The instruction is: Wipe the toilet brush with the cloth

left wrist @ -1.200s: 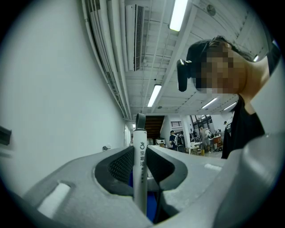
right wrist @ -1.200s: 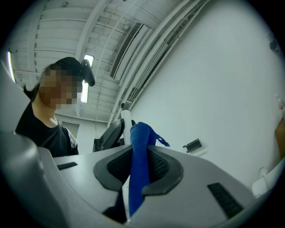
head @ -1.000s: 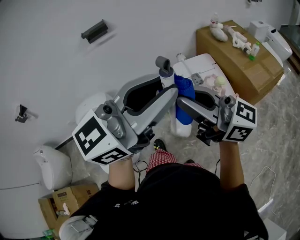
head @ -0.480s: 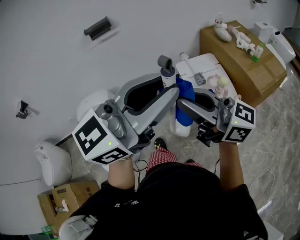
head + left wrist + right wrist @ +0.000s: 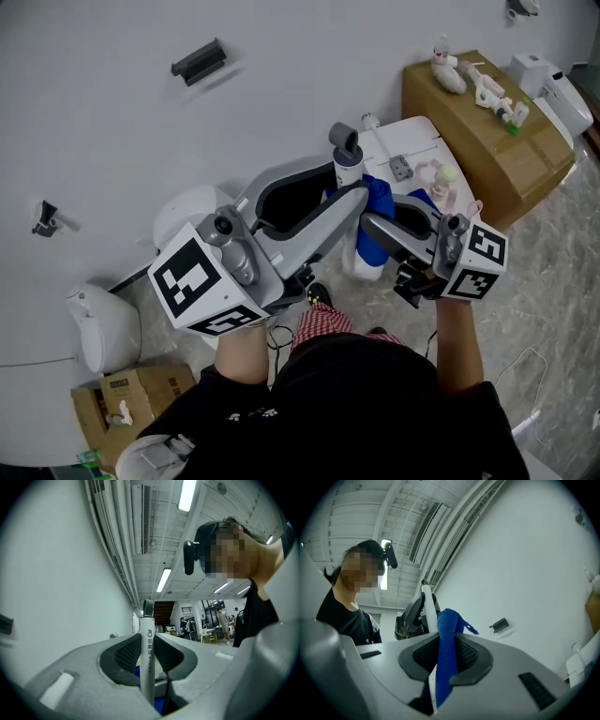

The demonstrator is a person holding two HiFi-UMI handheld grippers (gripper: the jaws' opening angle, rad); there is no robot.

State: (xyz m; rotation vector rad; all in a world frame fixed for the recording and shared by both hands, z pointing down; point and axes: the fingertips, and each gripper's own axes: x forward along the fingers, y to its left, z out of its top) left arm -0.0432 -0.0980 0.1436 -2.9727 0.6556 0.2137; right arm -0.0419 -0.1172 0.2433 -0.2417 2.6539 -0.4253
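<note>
A: Blue cloth (image 5: 446, 630), which of your claws has it?
B: Your right claw (image 5: 446, 645) is clenched on it, and its bunched top sticks up past the pads.
A: And the toilet brush (image 5: 147, 656)?
B: Your left claw (image 5: 147, 641) grips its white handle, which stands upright with a grey cap on top. From the head view, the cloth sits just beside that handle, between your two claws.
</note>
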